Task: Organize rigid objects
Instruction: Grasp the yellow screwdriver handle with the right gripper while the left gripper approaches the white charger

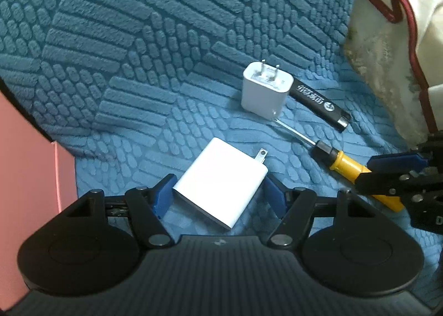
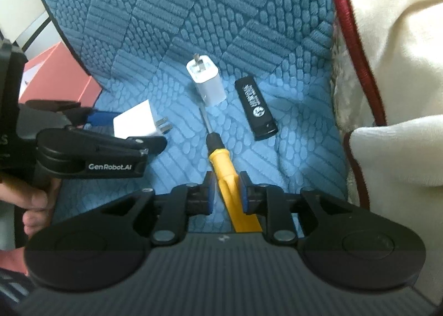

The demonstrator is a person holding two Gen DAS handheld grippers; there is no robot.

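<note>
Left gripper (image 1: 218,195) jaws apart; right gripper (image 2: 227,194) jaws clamped.

Surface: teal textured cover (image 1: 166,39), geometric ribbed pattern. Right edge: cream fabric (image 2: 393,67) with dark red piping (image 2: 357,39). Left edge: pink box (image 1: 27,163).

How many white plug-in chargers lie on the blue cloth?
2. A flat charger lies between the open left gripper's fingers; a small charger stands at the screwdriver's tip.
</note>
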